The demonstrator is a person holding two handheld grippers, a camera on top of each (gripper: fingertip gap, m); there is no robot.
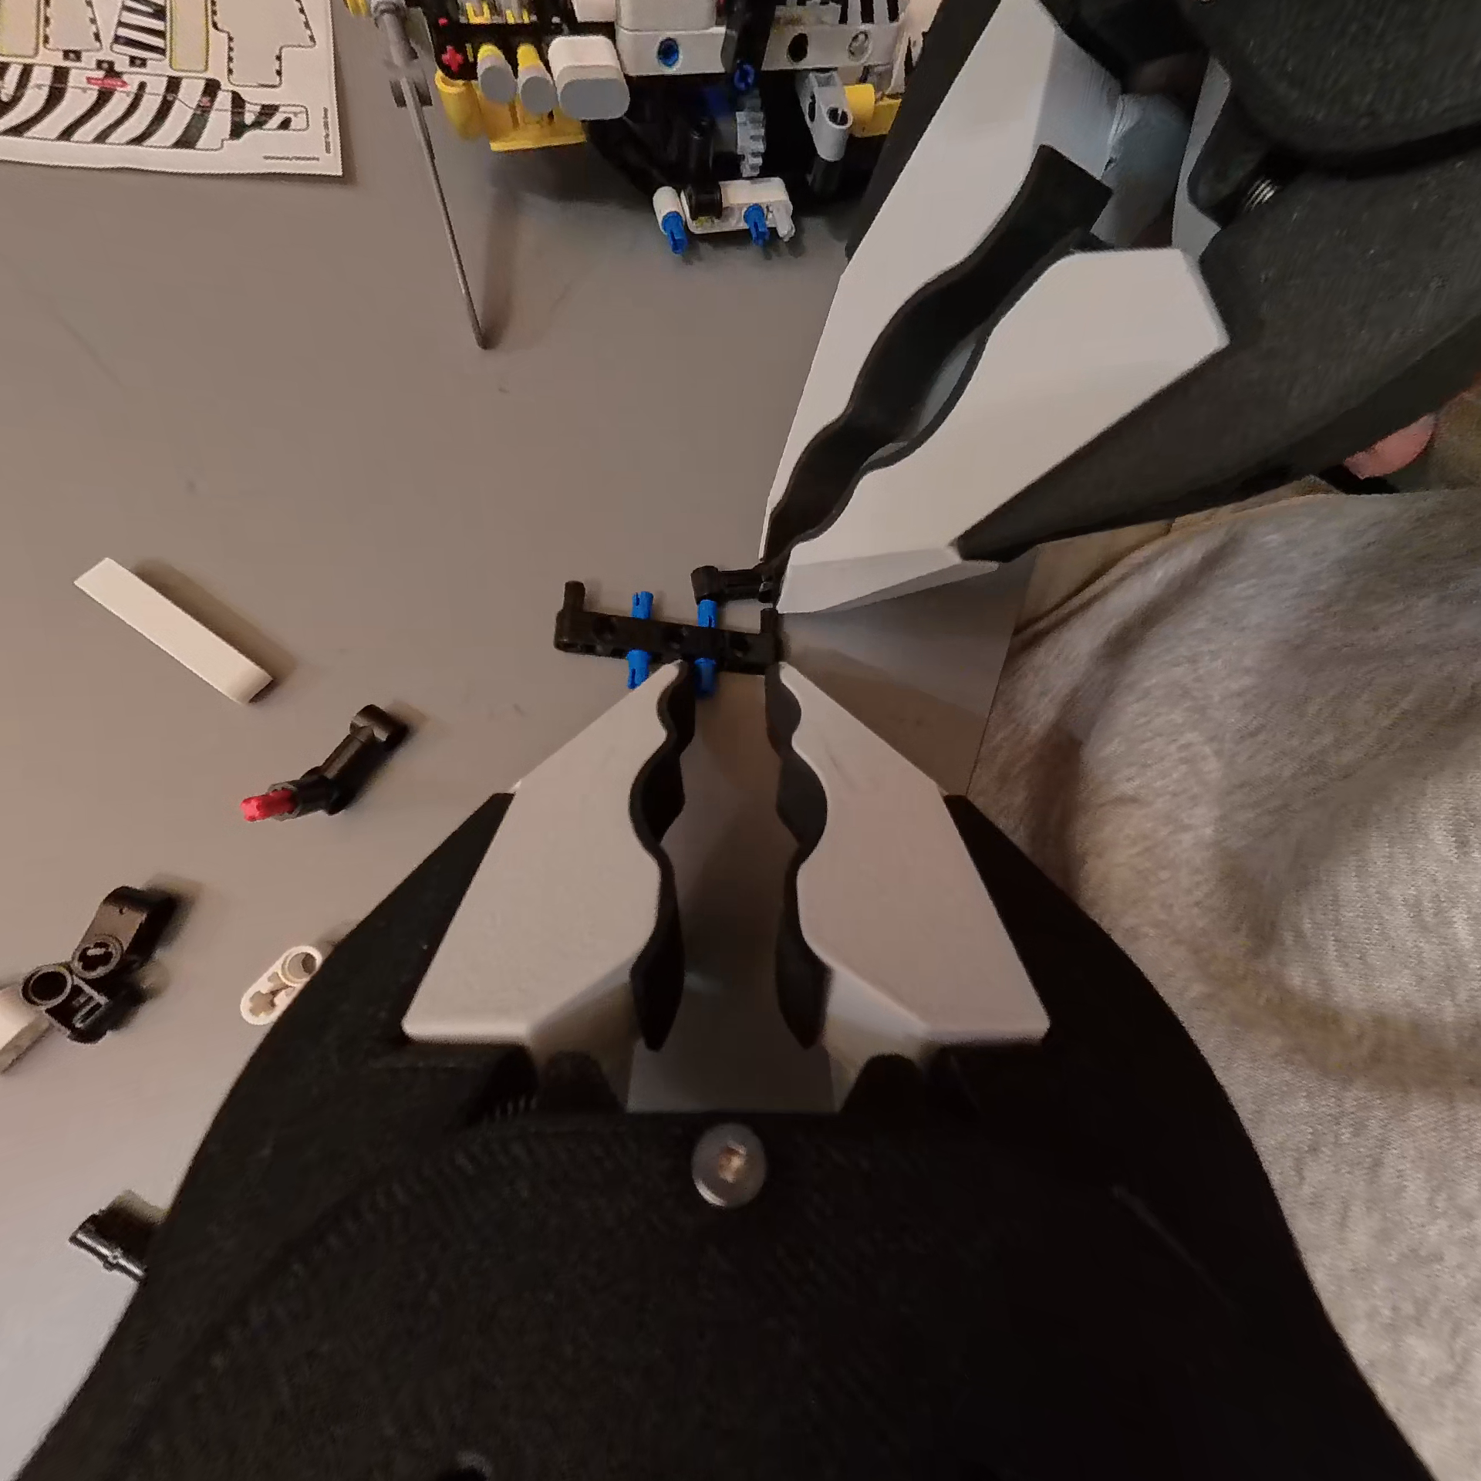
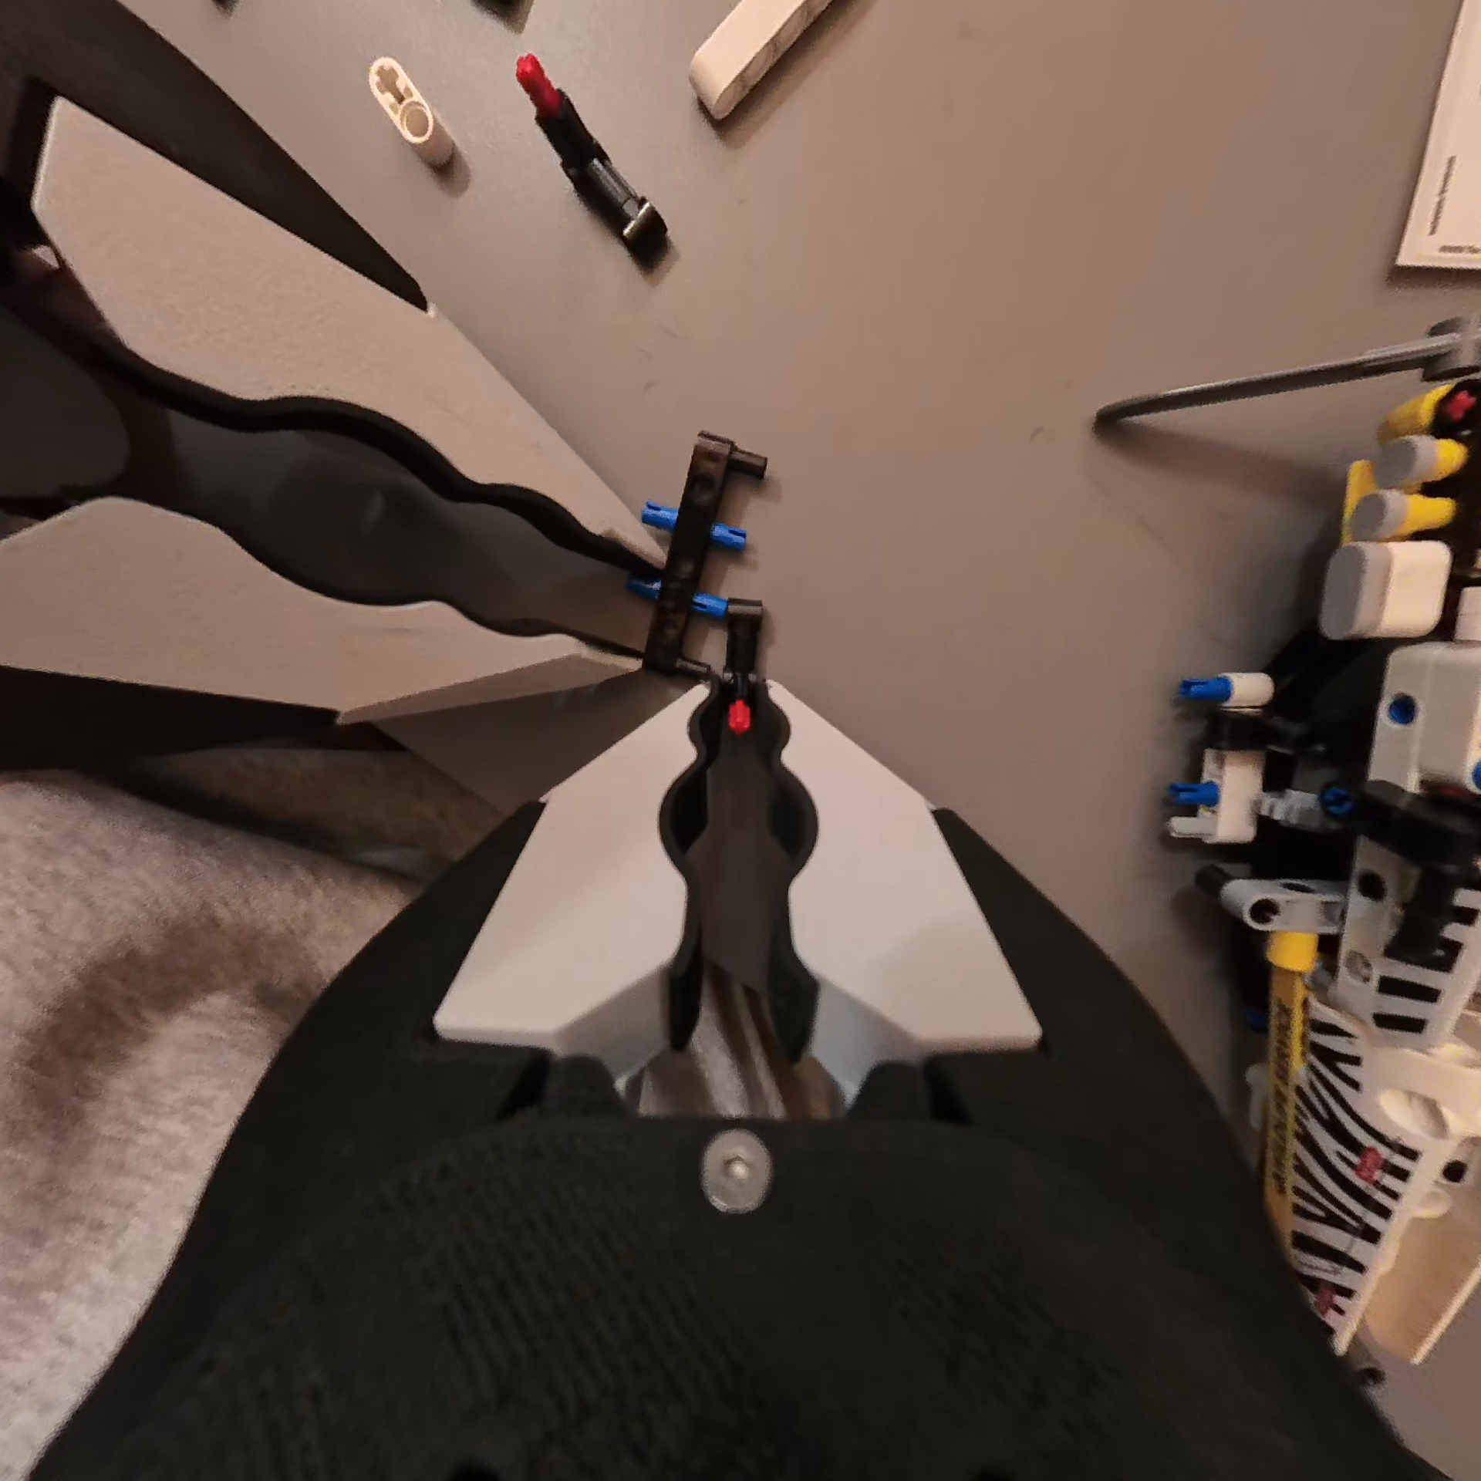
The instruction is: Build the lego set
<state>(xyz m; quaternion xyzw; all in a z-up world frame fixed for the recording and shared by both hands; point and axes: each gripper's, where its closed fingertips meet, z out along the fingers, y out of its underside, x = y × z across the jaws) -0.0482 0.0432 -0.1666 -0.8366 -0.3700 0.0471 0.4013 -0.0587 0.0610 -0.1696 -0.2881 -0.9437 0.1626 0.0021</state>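
Right gripper (image 2: 736, 689) clamped on small black plastic connector with red pin (image 2: 742, 651), tip just beside nearer of 2 blue pins (image 2: 710, 603) crossing long black plastic beam (image 2: 691, 553), pinched endwise by left gripper (image 1: 725, 669), above grey table (image 2: 922, 320).

Both units same build. Left gripper (image 1: 725, 677): black textured printed body, matte, visible layer lines, flaring wide toward the camera. One silver hex-socket screw (image 1: 728, 1164) centred below the finger roots. Fingers (image 1: 561, 865) are light grey angular wedges tapering to the tip, inner faces lined with black wavy-profile pads (image 1: 665, 801). Right gripper (image 2: 737, 681): identical black shell, grey wedge fingers, black scalloped pads, silver screw (image 2: 737, 1168). Person wears a light grey fleecy garment (image 1: 1250, 841).
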